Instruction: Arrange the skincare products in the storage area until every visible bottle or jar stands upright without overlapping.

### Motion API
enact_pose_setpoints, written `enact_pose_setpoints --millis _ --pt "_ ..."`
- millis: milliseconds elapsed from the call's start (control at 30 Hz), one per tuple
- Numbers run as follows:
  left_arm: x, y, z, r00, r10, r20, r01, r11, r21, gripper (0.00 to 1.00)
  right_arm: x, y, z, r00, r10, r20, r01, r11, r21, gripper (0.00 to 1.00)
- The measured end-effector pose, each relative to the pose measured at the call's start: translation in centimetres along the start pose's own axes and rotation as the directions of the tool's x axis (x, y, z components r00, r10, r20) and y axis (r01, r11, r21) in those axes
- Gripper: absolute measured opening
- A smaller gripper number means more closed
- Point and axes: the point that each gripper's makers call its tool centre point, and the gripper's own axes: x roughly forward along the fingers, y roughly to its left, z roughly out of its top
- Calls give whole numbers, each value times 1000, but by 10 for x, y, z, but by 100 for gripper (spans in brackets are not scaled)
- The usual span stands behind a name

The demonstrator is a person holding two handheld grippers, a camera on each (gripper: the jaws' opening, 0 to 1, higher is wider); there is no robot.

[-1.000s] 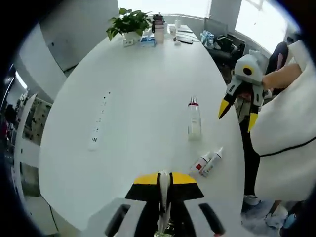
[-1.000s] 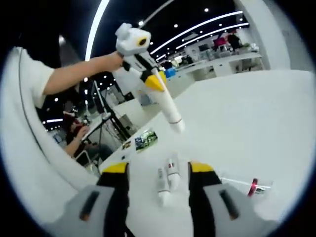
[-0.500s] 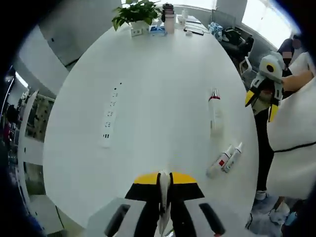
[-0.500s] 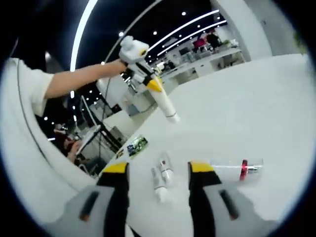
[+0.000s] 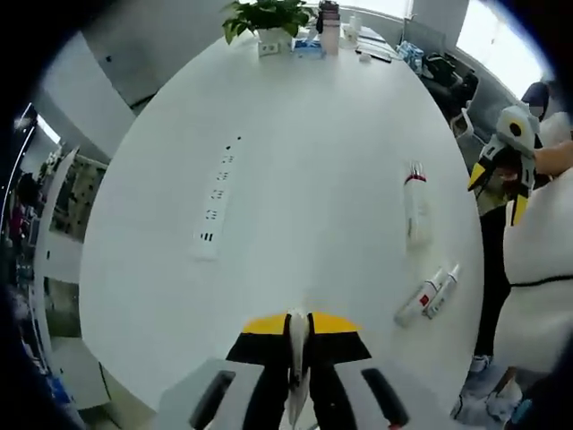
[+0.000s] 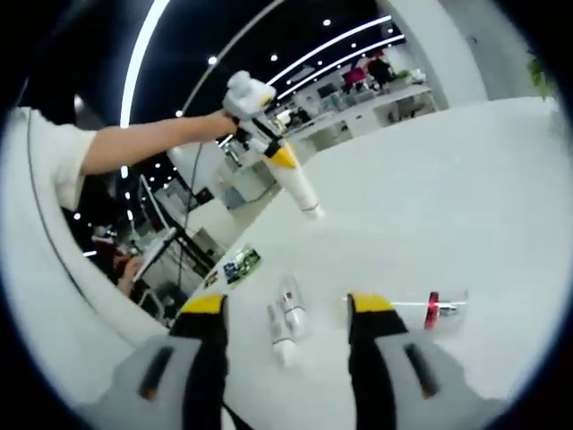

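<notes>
Left gripper [image 6: 309, 208] grips a white tube [image 6: 300, 190], apparently, above the tabletop [image 5: 295, 179]. Right gripper [image 6: 285, 313] jaws wide apart. Clear bottle [image 5: 416, 213] and two small tubes [image 5: 430, 294] lie flat near the tabletop's edge.

Open-plan office: long white meeting table [image 5: 295, 179], power strip [image 5: 218, 202], potted plant [image 5: 270, 15].
</notes>
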Motion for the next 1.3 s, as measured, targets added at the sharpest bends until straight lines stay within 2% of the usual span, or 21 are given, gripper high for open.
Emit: enact_pose_setpoints --millis 267,567,733,867,1033,1167,1300 --pt "13 6 0 999 32 4 -32 999 -8 4 2 0 -3 1000 -5 -4 5 1000 3 52" --pt "30 2 0 1000 12 3 -12 1000 4 4 0 -1 -7 1000 -13 -12 13 1000 13 52" --pt "37 -2 -4 1000 11 -12 -11 999 38 5 -1 -1 -8 1000 -16 -14 16 1000 13 52" --pt "37 -3 -3 1000 17 -4 -17 999 36 5 -1 -2 -8 1000 -17 -15 17 1000 18 51" --pt "38 -4 -1 999 34 12 -34 997 72 7 1 -1 -11 1000 -10 -23 10 1000 16 51" --pt "38 -1 -4 999 49 2 -49 994 96 10 4 1 -9 1000 -2 -21 2 1000 17 51" --pt "41 -7 -14 999 8 -33 -5 998 64 12 5 3 -8 1000 5 -20 -5 1000 13 52"
